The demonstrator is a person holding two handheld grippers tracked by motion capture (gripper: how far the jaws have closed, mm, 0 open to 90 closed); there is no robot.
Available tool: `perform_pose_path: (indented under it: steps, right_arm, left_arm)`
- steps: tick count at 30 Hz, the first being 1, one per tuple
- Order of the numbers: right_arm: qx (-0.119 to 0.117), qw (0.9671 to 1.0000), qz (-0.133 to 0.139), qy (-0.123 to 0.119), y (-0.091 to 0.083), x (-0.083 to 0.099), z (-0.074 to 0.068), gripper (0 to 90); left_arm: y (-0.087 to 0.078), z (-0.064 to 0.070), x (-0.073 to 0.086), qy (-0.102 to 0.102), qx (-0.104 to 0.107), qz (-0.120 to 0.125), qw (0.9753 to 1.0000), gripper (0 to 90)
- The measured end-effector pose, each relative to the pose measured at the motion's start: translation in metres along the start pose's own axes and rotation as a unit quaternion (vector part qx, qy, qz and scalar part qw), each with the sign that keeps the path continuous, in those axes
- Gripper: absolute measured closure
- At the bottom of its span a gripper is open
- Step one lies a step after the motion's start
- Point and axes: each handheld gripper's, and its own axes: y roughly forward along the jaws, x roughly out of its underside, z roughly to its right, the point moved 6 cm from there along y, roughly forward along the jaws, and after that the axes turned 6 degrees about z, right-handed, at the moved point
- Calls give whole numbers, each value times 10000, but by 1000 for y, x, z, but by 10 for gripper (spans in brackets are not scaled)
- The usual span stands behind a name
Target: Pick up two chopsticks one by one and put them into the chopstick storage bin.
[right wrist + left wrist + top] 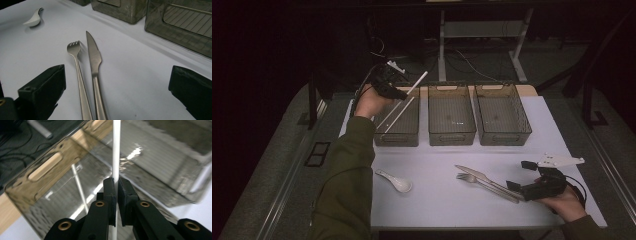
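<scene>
My left gripper (403, 93) (116, 187) is above the left grey bin (397, 136) and shut on a white chopstick (418, 81) (116, 157), which slants down into the bin. A second white chopstick (401, 114) (78, 185) leans inside that bin (45, 167). My right gripper (517, 187) (117, 86) rests open at the table's near right, its jaws either side of the handles of a steel fork (477, 182) (80, 75) and knife (474, 173) (95, 60), which lie side by side. Toward the near left lies a white ceramic spoon (395, 181) (33, 18).
Two more grey bins, middle (452, 134) and right (503, 136), stand in a row along the far edge of the white table (437, 205). Beyond the table are desk legs and cables on a dark floor. A green sleeve reaches up the left side.
</scene>
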Motion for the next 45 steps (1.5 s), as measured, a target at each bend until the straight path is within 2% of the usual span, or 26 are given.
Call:
perform_pose_path:
  steps: [3,4,7,11,16,18,21,28,33,38,43,45]
  right_arm:
    - [7,10000,30,21,-1,0,1,9]
    - [7,10000,33,23,-2,0,1,10]
    - [20,10000,29,35,-2,0,2,10]
    - [18,10000,11,14,-2,1,1,10]
    - [24,10000,-1,19,-2,1,1,10]
    - [19,10000,5,27,-2,1,1,10]
    - [17,10000,4,27,-2,2,2,10]
    - [24,10000,14,27,-3,2,2,10]
    - [19,10000,7,26,-2,2,1,10]
    - [17,10000,14,8,-1,1,1,10]
    - [6,10000,0,-3,0,0,0,10]
    - [2,10000,10,-5,1,-1,0,10]
  left_arm:
    - [8,-8,8,-186,-9,6,9998,839]
    - [10,-10,12,-256,-73,-43,9996,839]
    - [19,-14,23,-405,-79,-186,9990,839]
    - [29,-20,35,-672,-77,-157,9976,839]
    - [43,-23,48,-773,-123,-414,9961,838]
    - [48,-24,52,-761,-115,-468,9959,837]
    - [56,-23,57,-855,-180,-555,9946,834]
    - [57,-22,54,-737,-238,-511,9957,790]
    - [51,-18,46,-591,-229,-296,9975,749]
    - [38,-9,37,-485,-36,-14,9988,657]
    - [24,3,33,-264,61,49,9996,568]
    - [17,11,31,-260,99,148,9995,538]
